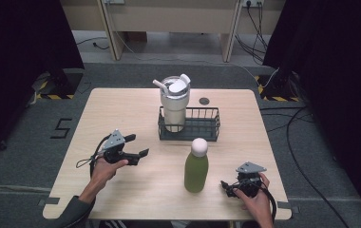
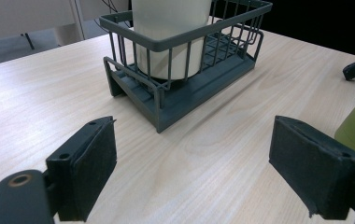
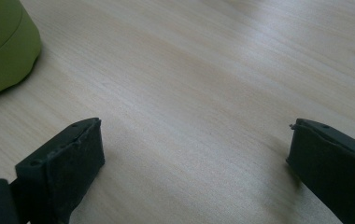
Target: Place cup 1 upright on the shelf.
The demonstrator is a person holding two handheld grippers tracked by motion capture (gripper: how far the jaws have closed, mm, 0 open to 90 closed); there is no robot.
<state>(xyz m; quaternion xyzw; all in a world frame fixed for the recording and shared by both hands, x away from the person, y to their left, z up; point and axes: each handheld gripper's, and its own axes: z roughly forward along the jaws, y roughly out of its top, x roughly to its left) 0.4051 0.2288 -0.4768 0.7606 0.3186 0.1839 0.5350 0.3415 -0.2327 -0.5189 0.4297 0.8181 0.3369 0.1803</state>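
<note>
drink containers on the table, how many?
2. A white tumbler with lid and straw stands in the left part of the wire basket at the table's far middle. A green bottle with a pale cap stands on the table in front of the basket, apart from it.

Place: a lab-style recording room rather than a home or kitchen.
Table: a single light wooden table [image 1: 121, 118] stood alone on grey carpet [image 1: 26, 156].
Floor marks: a black "5" [image 1: 61, 128] was taped on the carpet left of the table, and yellow-black hazard tape [image 1: 55, 96] lay at the far left and far right.
Surround: dark curtains [image 1: 22, 42] closed off the left and right sides.
Wiring: black cables [image 1: 302, 156] ran across the floor on the right, and more hung from a wall socket [image 1: 252, 4] at the far right.
Furniture: a pale bench or desk [image 1: 169, 19] stood against the far wall.
</note>
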